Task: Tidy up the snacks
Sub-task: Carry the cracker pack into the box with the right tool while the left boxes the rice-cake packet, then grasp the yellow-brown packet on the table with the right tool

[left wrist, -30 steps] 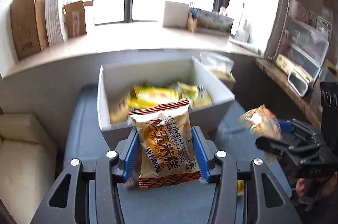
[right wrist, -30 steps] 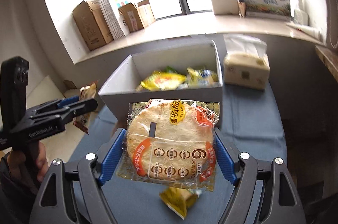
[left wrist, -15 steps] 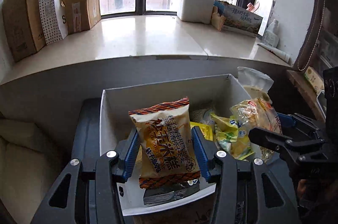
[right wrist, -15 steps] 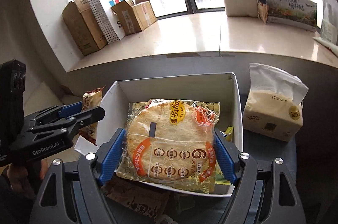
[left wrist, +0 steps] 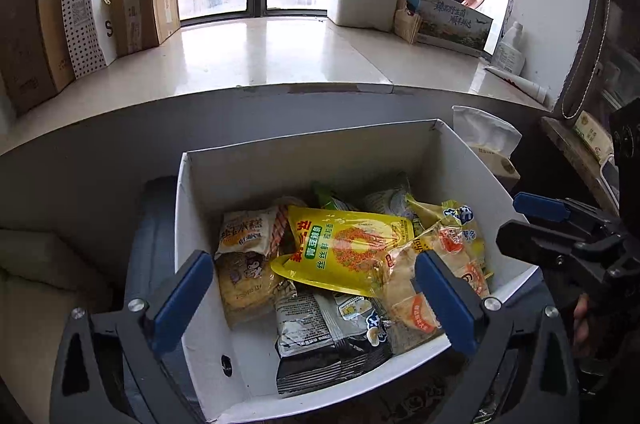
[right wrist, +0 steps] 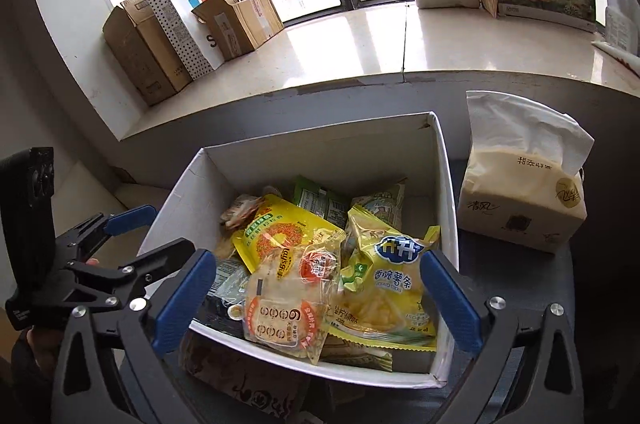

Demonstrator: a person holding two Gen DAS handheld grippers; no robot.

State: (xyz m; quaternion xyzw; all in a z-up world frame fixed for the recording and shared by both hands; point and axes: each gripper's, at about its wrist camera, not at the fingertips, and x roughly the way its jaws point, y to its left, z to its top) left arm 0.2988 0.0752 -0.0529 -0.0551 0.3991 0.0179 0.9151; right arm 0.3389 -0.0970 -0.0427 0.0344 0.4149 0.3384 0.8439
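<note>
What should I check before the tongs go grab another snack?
1. Left tongs empty, having just opened: ok.
2. Right tongs empty, having just opened: ok.
3. Orange rice-cake packet lying inside the white box: ok.
4. Round cracker pack in the box, resting on other snacks by the near wall: ok.
5. Room left in the box: ok, back part bare.
6. More snacks waiting outside the box: cannot tell.

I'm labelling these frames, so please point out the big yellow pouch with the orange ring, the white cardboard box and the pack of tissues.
Big yellow pouch with the orange ring (left wrist: 352, 248), left wrist view, printed front.
White cardboard box (right wrist: 320, 147), right wrist view, inner back wall.
Beige tissue pack (right wrist: 520, 207), right wrist view, front face.
</note>
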